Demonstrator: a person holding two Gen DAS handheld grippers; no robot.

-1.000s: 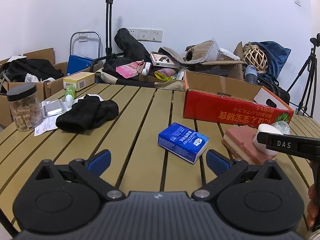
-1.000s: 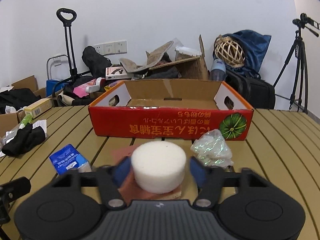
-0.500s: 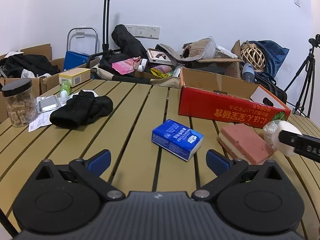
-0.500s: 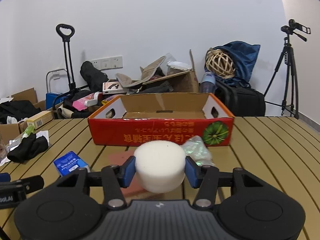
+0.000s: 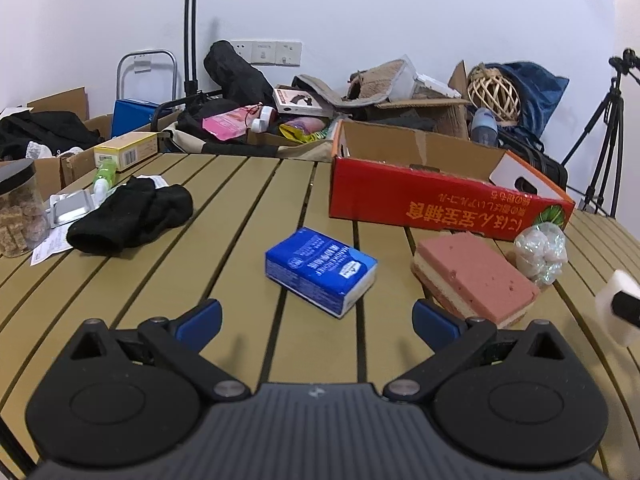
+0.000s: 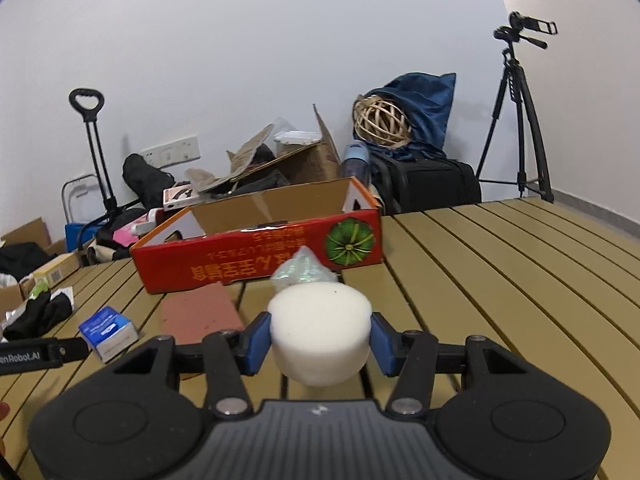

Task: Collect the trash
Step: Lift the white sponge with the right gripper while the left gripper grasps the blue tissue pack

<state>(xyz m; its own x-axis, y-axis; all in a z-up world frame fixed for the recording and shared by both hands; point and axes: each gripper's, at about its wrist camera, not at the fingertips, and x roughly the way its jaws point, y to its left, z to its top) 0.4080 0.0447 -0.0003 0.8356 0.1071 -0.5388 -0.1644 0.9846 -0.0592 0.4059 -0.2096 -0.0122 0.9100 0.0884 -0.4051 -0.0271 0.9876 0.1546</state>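
Note:
My right gripper (image 6: 319,338) is shut on a white foam disc (image 6: 319,326), held clear above the slatted table; the disc (image 5: 614,312) also shows at the right edge of the left wrist view. Behind it lie a crumpled clear wrapper (image 6: 301,272) and a pink sponge block (image 6: 200,312). My left gripper (image 5: 316,320) stands open and empty, low over the table, with a blue tissue pack (image 5: 320,270) just beyond its fingertips. The pink sponge block (image 5: 474,278) and wrapper (image 5: 542,252) lie to its right. A red cardboard box (image 5: 440,204) sits open behind them.
A black sock (image 5: 130,214), a blister pack (image 5: 70,206), a green bottle (image 5: 105,174), a paper slip and a jar (image 5: 18,204) lie at the table's left. Boxes, bags, a trolley and a tripod (image 6: 518,120) crowd the floor beyond the table (image 6: 520,280).
My right gripper lifted the foam disc off the pink sponge and carried it to the right while rolling. The left gripper edged toward the blue tissue pack.

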